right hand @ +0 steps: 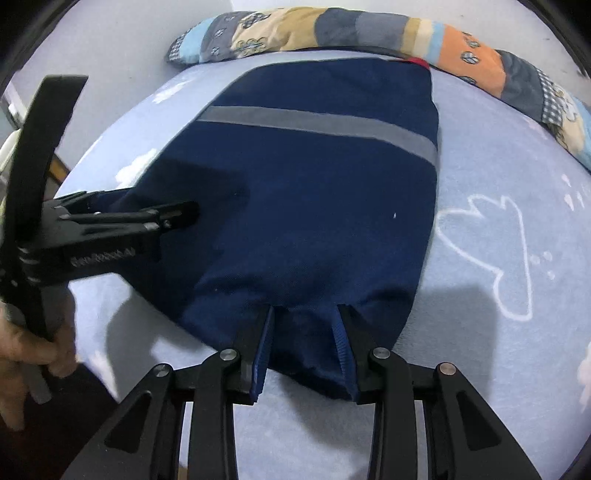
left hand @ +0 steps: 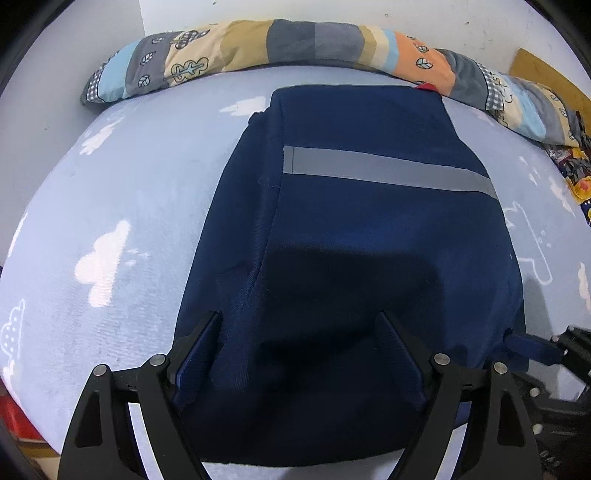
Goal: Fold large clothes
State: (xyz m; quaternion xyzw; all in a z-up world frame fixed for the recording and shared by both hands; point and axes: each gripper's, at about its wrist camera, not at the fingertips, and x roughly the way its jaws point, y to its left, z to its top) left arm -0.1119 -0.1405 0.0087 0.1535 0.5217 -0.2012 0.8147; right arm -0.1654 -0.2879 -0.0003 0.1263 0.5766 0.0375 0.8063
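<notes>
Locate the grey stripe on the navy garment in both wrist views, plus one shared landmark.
Left wrist: the grey stripe crosses the upper half of the navy garment, centre-right, sloping down to the right.
Right wrist: the grey stripe crosses the garment's upper part, centre, also sloping down to the right.
Shared landmark: the patchwork pillow along the far edge of the bed, just beyond the garment.

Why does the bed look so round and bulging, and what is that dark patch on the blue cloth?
Left wrist view: the fisheye lens bends the bed sheet into a dome, and the dark patch on the navy garment is shadow in front of the left tongs. Right wrist view: same bulge, black corners, and the hand looks smeared, probably by motion.
</notes>
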